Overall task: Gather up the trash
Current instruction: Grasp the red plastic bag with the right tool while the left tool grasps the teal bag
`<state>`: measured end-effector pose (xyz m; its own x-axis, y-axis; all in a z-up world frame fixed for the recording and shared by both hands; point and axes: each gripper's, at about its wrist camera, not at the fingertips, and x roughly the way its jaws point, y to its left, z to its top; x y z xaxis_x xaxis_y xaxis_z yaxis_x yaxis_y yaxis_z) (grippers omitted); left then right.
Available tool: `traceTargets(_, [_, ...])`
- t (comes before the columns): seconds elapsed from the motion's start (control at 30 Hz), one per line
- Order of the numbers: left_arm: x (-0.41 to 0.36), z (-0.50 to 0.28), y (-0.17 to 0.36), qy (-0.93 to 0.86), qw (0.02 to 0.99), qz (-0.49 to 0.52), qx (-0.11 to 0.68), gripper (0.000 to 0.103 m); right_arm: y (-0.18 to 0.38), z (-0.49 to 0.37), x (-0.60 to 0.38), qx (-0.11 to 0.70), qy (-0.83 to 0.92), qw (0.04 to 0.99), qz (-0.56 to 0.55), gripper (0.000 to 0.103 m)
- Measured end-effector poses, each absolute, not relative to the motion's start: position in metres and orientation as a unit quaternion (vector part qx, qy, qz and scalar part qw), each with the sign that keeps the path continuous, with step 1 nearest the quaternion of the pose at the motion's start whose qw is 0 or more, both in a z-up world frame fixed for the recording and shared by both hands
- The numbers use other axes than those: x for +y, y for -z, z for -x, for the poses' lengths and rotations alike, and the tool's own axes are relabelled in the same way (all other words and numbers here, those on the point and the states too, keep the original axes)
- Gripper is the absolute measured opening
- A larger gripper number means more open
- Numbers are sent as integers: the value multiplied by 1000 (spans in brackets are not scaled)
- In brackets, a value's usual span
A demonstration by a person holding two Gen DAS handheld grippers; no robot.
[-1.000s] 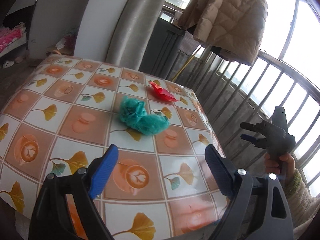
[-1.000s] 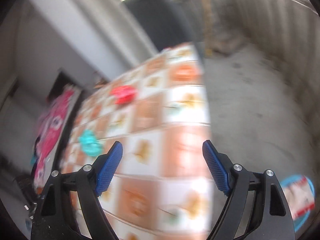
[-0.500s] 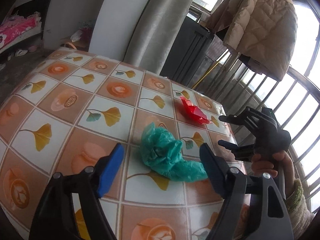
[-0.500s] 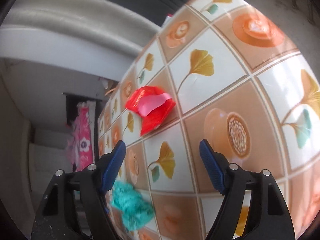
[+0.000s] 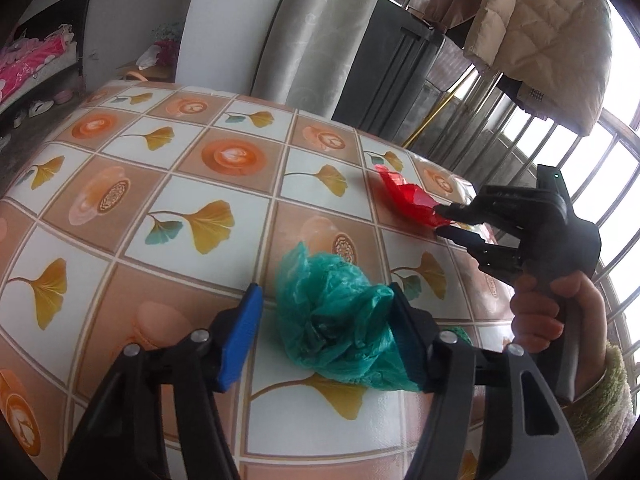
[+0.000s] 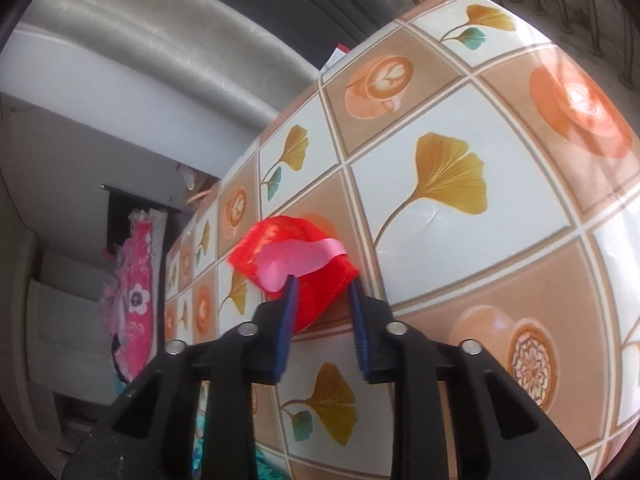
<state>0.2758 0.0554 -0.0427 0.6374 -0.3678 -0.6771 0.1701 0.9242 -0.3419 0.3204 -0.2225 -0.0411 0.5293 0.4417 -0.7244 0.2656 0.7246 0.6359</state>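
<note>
A crumpled teal plastic bag (image 5: 332, 312) lies on the patterned tablecloth (image 5: 160, 216). My left gripper (image 5: 324, 336) straddles it with jaws closing; the right blue pad (image 5: 404, 340) touches the bag, and the left pad (image 5: 242, 336) stands just clear of it. Further back, near the table's right edge, lies a red wrapper (image 5: 408, 200) with a pink strip. My right gripper (image 6: 322, 304), held in a hand (image 5: 536, 316), is still closing and pinches the near end of the red wrapper (image 6: 304, 256) between its tips. The right gripper (image 5: 438, 222) also shows in the left wrist view.
A metal railing (image 5: 560, 152) runs close behind the table's right edge, with a beige coat (image 5: 540, 32) hanging above it. A grey curtain (image 5: 316, 28) and a dark cabinet (image 5: 392, 72) stand behind the table. Pink bedding (image 5: 32, 52) lies far left.
Both grippers came forward and down onto the table. The left jaws narrowed around the teal bag. The right jaws went from wide open to closed on the red wrapper.
</note>
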Motion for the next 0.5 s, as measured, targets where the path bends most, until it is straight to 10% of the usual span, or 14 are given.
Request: traceTargets(0.5, [56, -263, 28, 160, 905, 121, 375, 40, 38, -307, -227, 466, -75, 801, -368, 1])
